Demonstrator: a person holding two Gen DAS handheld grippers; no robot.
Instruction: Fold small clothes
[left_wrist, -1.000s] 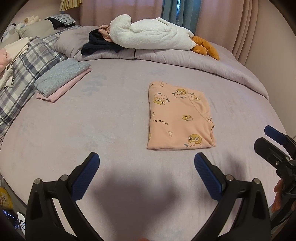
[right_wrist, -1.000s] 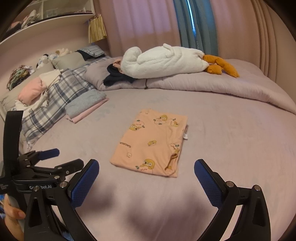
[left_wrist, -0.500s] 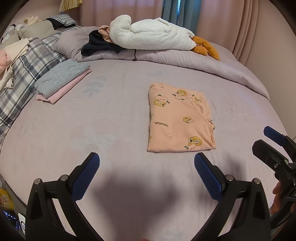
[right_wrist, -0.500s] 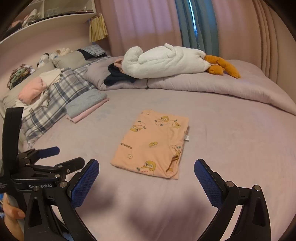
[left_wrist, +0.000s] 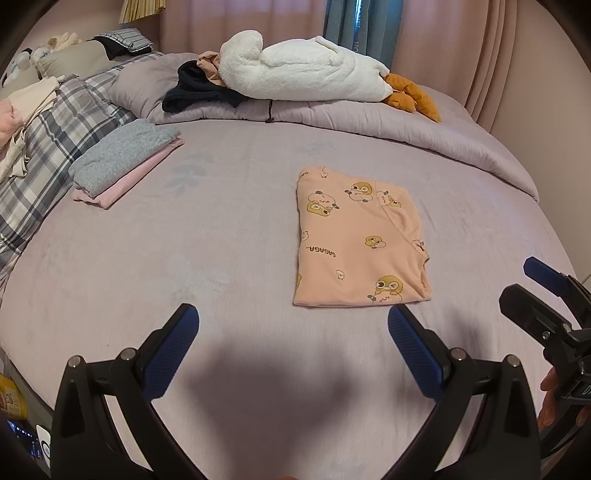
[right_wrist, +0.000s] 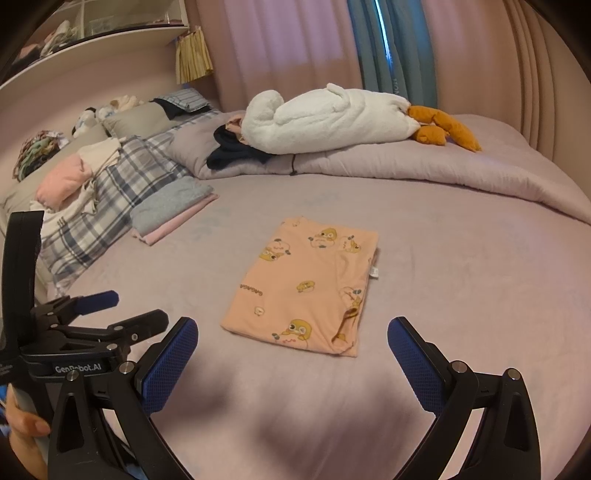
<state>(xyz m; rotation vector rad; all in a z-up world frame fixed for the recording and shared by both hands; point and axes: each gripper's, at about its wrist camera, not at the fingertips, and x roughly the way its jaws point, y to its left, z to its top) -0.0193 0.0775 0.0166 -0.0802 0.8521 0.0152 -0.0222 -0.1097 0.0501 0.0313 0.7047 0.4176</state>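
Observation:
A peach garment with cartoon duck prints (left_wrist: 360, 242) (right_wrist: 306, 284) lies folded into a flat rectangle on the lilac bed (left_wrist: 221, 229). My left gripper (left_wrist: 293, 339) hovers open over the bed's near edge, short of the garment's near hem, with nothing between its blue pads. My right gripper (right_wrist: 293, 343) is open too, just in front of the garment's near edge and apart from it. Each gripper shows at the side of the other's view: the right one (left_wrist: 535, 291), the left one (right_wrist: 110, 310).
A folded grey and pink stack (left_wrist: 122, 162) lies at the left. A plaid blanket (left_wrist: 48, 140) with loose clothes covers the far left. A white plush goose (left_wrist: 295, 70), dark clothes (left_wrist: 195, 88) and a rolled duvet (left_wrist: 406, 129) line the back. A hand (right_wrist: 22, 424) holds the left gripper.
Both grippers have stayed open and drifted slightly; the view has shifted a little toward the garment. The garment lies unchanged.

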